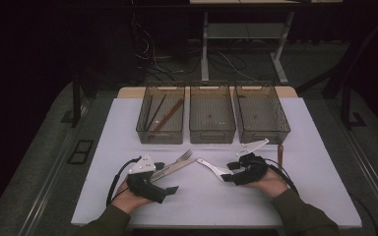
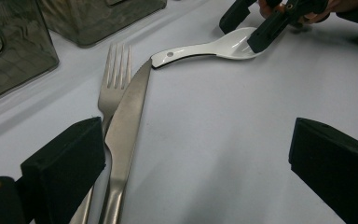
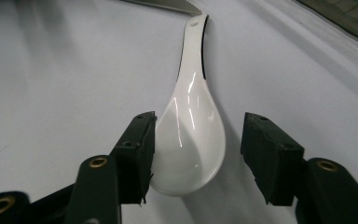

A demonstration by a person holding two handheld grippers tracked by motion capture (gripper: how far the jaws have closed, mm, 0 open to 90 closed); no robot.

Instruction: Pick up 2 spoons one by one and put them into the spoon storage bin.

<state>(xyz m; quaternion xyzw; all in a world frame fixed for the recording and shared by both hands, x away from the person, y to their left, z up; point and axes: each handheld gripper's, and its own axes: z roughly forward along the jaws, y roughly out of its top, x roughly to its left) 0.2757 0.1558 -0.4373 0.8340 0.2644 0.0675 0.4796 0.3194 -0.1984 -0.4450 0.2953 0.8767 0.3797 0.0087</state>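
A white ceramic spoon (image 1: 211,168) (image 3: 193,135) lies on the white mat, its handle tip touching the point of a steel knife (image 1: 174,168) (image 2: 128,121). A steel fork (image 1: 184,156) (image 2: 114,84) lies beside the knife. My right gripper (image 1: 229,172) (image 3: 198,154) is low over the spoon's bowl with a jaw on each side; one pad touches the bowl's edge, the other stands a gap away. The left gripper view shows this same gripper (image 2: 251,28) at the spoon (image 2: 223,46). My left gripper (image 1: 166,178) (image 2: 196,158) rests open by the knife and fork handles, holding nothing.
Three smoky clear bins stand in a row at the back of the mat: the left bin (image 1: 161,135) holds chopsticks (image 1: 165,115), the middle bin (image 1: 211,132) and right bin (image 1: 263,133) look empty. A small brown stick (image 1: 280,153) lies right of my right hand.
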